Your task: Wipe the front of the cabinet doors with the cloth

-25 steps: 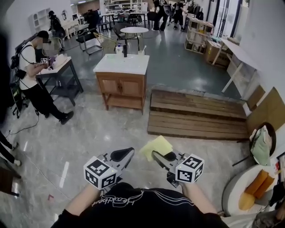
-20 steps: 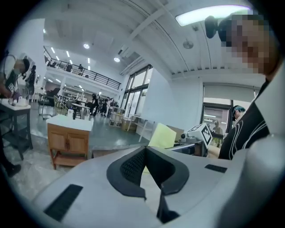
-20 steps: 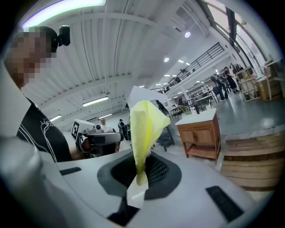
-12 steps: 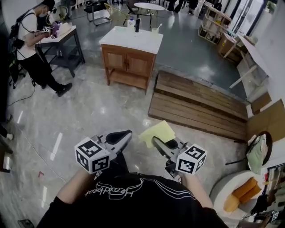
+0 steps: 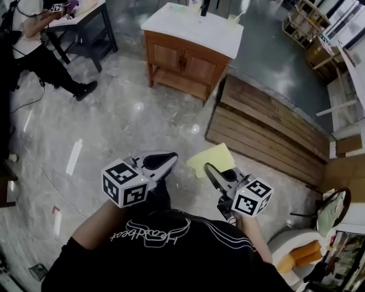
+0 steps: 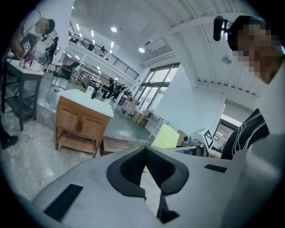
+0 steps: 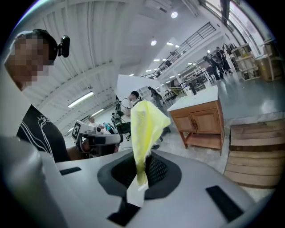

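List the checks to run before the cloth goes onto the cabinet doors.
1. Cloth held: right gripper is shut on the yellow cloth - ok.
2. Left gripper free: jaws together on nothing - ok.
3. Cabinet doors closed, fronts showing - ok.
4. Cloth at the doors: they stand far off across the floor - not ok.
5. Way there: bare floor straight ahead, wooden platform off to the right - ok.
6. Cloth damp or dry - cannot tell.

Floor: glossy grey marbled tiles (image 5: pixel 125 120).
Timber: slatted wooden platform (image 5: pixel 268 128), 1 o'clock.
Furniture: dark-legged surface (image 5: pixel 98 5), 11 o'clock.
Light: ceiling spotlights (image 6: pixel 114 29), tall windows (image 6: pixel 153 87).
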Motion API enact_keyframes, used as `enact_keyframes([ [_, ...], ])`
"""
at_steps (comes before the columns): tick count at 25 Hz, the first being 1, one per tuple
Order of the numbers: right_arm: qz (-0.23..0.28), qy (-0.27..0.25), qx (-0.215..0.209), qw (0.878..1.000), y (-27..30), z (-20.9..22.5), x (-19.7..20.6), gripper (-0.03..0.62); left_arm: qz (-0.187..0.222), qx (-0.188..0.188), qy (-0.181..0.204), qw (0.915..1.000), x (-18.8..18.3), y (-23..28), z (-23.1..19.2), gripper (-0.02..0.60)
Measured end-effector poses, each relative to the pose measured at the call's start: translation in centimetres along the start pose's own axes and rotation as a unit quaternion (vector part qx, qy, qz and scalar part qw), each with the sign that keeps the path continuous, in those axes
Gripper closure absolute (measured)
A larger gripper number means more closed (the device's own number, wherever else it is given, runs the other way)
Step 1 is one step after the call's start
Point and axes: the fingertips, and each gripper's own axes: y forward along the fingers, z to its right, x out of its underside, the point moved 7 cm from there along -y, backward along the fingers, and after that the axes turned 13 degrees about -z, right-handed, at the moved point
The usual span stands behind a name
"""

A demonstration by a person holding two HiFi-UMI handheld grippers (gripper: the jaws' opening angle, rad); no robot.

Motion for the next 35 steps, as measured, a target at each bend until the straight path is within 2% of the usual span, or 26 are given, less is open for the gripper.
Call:
enact_keyframes([
  [3, -0.016, 0.017, -0.003, 1.000, 4.6, 3.2, -4.0, 0.554, -0.014, 0.002, -0.032, 0.9994, -2.8, 0.7, -6.3, 0.574],
  [8, -0.009, 0.043, 0.021, 0.999, 10.4, 7.8, -8.9, 0.554, -0.049, -0.017, -0.021, 0.9984, -6.9, 2.0, -15.3, 0.574],
  [11, -0.015, 0.042, 0.049, 0.998, 12.4, 10.8, -10.8, 0.554, -0.064, -0.028, -0.030, 0.9971, -8.0, 3.8, -19.2, 0.574],
  [13, -0.015, 0.041, 0.059, 0.997, 13.2, 12.8, -11.6, 0.554, -0.075, -0.050, -0.037, 0.9952, -8.4, 5.7, -21.4, 0.574],
  [16, -0.023, 0.034, 0.068, 0.997, 14.1, 16.3, -12.2, 0.554, -0.091, -0.085, -0.039, 0.9915, -8.7, 9.3, -23.9, 0.575],
  [21, -0.048, 0.041, 0.067, 0.996, 16.0, 23.0, -13.7, 0.554, -0.093, -0.078, -0.055, 0.9911, -11.1, 14.5, -27.1, 0.574],
  [24, -0.060, 0.030, 0.068, 0.995, 16.9, 27.1, -15.9, 0.554, -0.085, -0.087, -0.047, 0.9915, -13.6, 17.0, -29.1, 0.574],
  [28, -0.064, 0.044, 0.049, 0.996, 18.0, 32.3, -18.4, 0.554, -0.072, -0.100, -0.059, 0.9906, -15.6, 19.8, -31.2, 0.574],
  [32, -0.102, 0.036, 0.047, 0.993, 20.1, 35.8, -19.2, 0.554, -0.065, -0.109, -0.086, 0.9881, -16.1, 22.3, -33.5, 0.574],
  [35, -0.119, 0.028, 0.050, 0.991, 22.5, 37.5, -19.5, 0.554, -0.062, -0.109, -0.093, 0.9877, -16.5, 23.7, -35.7, 0.575],
])
